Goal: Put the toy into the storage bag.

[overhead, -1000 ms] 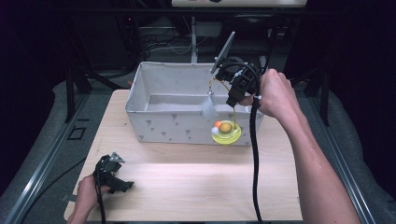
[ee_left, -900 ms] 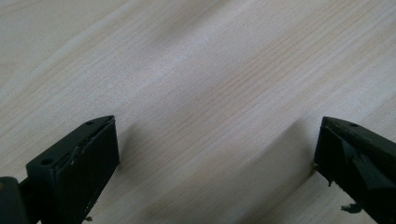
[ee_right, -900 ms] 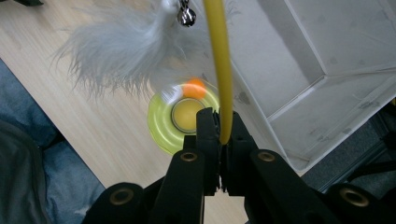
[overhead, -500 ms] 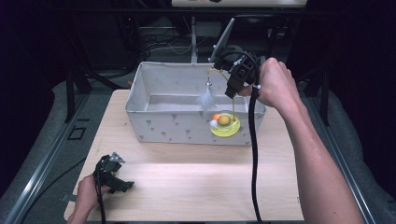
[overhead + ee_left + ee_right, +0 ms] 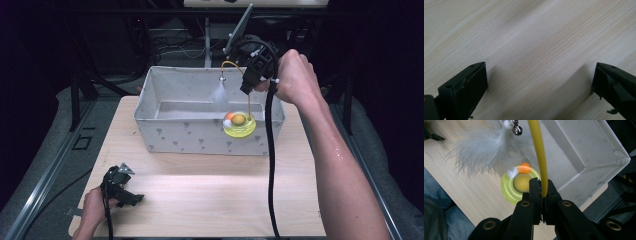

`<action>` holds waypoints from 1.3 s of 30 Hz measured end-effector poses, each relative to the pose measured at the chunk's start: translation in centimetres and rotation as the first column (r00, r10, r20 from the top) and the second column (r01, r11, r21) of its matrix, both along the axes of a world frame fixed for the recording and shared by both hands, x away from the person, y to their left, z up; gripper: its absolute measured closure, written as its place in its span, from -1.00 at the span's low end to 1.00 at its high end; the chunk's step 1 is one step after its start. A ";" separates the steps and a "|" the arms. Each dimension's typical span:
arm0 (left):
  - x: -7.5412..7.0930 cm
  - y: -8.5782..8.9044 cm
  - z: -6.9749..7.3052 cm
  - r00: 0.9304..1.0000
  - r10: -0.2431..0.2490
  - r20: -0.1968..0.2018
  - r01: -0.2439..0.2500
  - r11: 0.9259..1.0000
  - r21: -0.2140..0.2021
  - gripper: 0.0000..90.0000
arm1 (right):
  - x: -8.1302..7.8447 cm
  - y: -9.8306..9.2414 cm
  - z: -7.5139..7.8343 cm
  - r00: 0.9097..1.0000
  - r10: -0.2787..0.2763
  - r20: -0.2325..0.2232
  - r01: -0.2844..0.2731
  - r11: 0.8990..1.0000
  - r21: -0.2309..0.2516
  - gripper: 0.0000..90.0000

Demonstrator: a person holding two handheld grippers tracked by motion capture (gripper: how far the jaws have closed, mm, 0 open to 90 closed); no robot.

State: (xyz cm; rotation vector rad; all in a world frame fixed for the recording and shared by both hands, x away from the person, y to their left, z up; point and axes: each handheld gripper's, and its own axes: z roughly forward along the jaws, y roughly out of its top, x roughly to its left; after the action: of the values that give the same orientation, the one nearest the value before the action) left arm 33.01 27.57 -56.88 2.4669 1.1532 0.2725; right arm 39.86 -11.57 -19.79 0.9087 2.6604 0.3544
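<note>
My right gripper point(image 5: 249, 86) point(image 5: 541, 188) is shut on the yellow wire point(image 5: 248, 102) point(image 5: 537, 152) of a cat toy, held up over the right end of the bin's front wall. The wire arches over to a small bell point(image 5: 517, 130) and a white feather tuft point(image 5: 219, 93) point(image 5: 484, 148). Below the jaws hangs the toy's yellow disc base point(image 5: 239, 126) point(image 5: 510, 187), carrying an orange ball point(image 5: 524, 168) and a white one. My left gripper point(image 5: 130, 184) point(image 5: 540, 82) rests open on the bare wood at the table's front left, nothing between its jaws.
A white fabric bin point(image 5: 190, 136) point(image 5: 584, 150) with small grey marks stands at the back of the wooden table point(image 5: 210, 200), and its inside looks bare. A black cable point(image 5: 270, 165) trails from the right gripper down across the table. Dark frames and cables lie behind.
The right gripper has risen with the toy; the yellow disc now hangs higher against the bin's front wall. The feather swung. The left gripper has stayed put.
</note>
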 end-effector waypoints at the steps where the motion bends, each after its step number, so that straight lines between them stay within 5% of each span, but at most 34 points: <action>1: 0.1 -0.1 0.0 1.000 -0.009 -0.002 0.009 1.000 0.004 -1.00 | 0.1 -0.2 0.1 1.000 -0.007 0.000 0.007 1.000 0.005 0.95; 30: 0.2 -0.4 0.1 1.000 -0.024 0.008 0.024 1.000 0.001 -1.00 | 3.1 -2.6 3.0 0.989 -0.137 0.064 0.134 0.990 0.051 0.95; 39: 0.2 -0.5 0.1 1.000 -0.028 0.006 0.028 1.000 0.001 -1.00 | 4.5 -3.0 2.6 0.983 -0.168 0.075 0.163 0.984 0.066 0.95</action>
State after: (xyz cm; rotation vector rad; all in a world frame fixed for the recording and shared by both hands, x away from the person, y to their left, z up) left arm 33.22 27.10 -56.80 2.4795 1.1159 0.2720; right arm 44.33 -14.57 -17.16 1.1014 2.4926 0.4235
